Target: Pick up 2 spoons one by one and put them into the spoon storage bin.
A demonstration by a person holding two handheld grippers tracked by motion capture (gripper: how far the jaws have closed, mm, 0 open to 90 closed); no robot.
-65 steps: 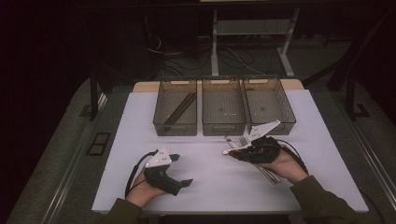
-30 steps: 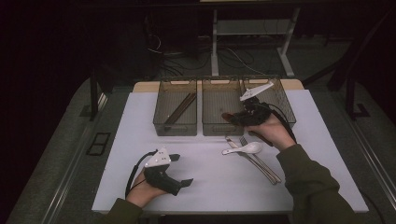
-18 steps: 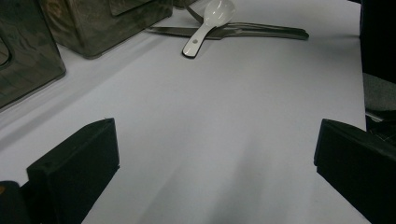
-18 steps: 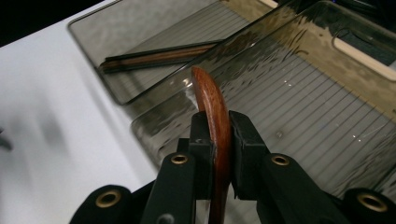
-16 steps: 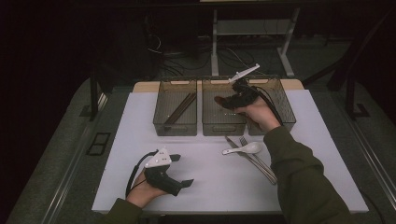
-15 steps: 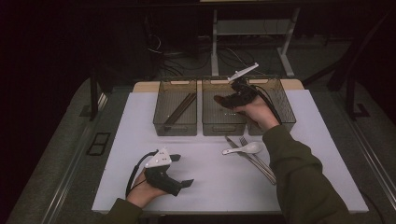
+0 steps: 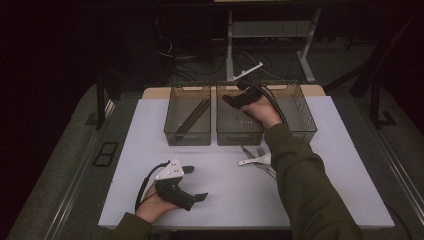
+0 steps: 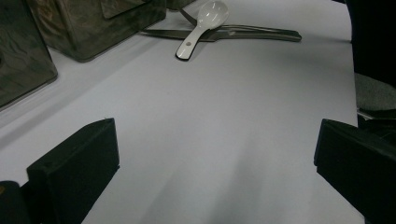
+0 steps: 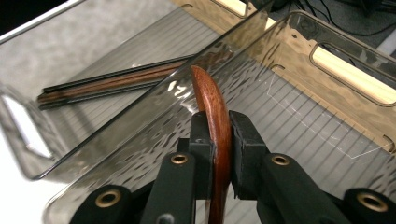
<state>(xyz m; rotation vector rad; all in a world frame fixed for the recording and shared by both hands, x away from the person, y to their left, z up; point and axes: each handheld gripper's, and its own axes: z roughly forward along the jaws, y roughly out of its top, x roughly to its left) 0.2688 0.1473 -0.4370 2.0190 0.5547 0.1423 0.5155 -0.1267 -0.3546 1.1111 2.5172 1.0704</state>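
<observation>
So the wooden spoon (image 9: 213,116) is clamped edge-on between the two black jaws of the right gripper (image 9: 216,140), pads pressed tight against both sides, with its curved reddish-brown tip sticking up past them. It's held in the air above the middle bin (image 7: 239,116), over the far end close to the wall shared with the left bin (image 7: 188,116). In the right gripper view the middle bin's ribbed floor is seen right under the spoon, with nothing lying on that part.

A bundle of dark chopsticks (image 9: 116,84) is seen lying diagonally in the left bin, just across the clear wall from the spoon. A third bin (image 7: 299,107) is lined up to the right of the other two, and the right forearm (image 7: 300,175) is stretched across the white tabletop (image 7: 325,165) to reach them.

Closer to the person, a white ceramic spoon (image 8: 201,25) is laid across some metal cutlery (image 8: 243,32), just in front of the bins.

The left gripper (image 7: 192,187) is parked low over the near part of the tabletop, well apart from everything else. Its jaws are spread wide and nothing is held between them, just bare white surface.
</observation>
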